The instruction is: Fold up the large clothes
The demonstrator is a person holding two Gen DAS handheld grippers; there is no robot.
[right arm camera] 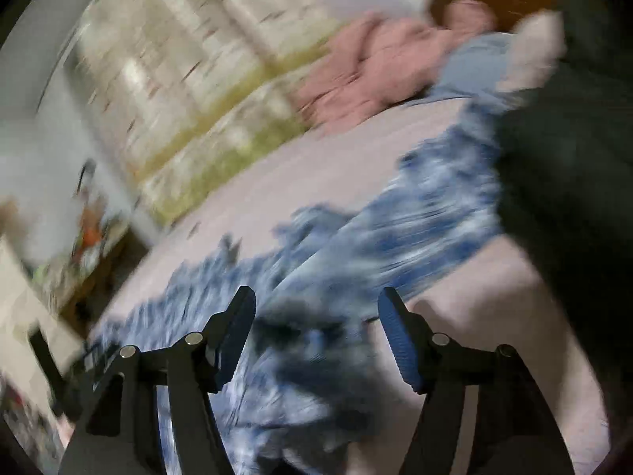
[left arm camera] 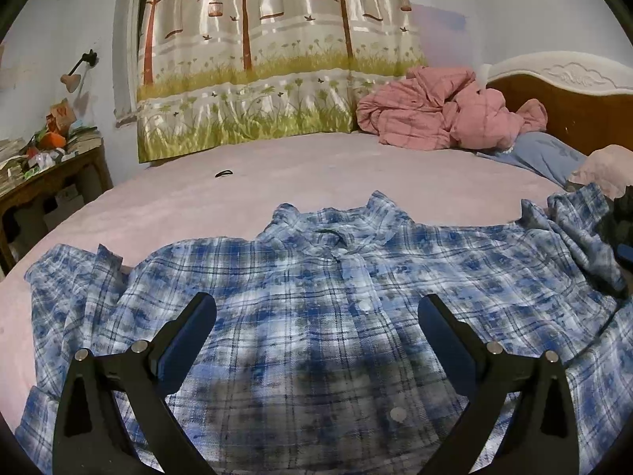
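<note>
Shirt (left arm camera: 316,316) lay spread, collar away, on the bed (left arm camera: 277,174); left gripper (left arm camera: 316,312) and right gripper (right arm camera: 316,308) hung above it, jaws apart, empty.

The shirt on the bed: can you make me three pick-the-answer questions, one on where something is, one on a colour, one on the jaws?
1. Where does the plaid shirt lie?
A. on the bed
B. on the side table
C. on the floor

2. What colour is the crumpled quilt by the headboard?
A. green
B. pink
C. black

3. How do the left gripper jaws stand?
A. shut on the collar
B. shut on a sleeve
C. open, holding nothing

Answers: 1 A, it is spread on the pink bed sheet. 2 B, it is pink. 3 C, shirt shows between them.
</note>
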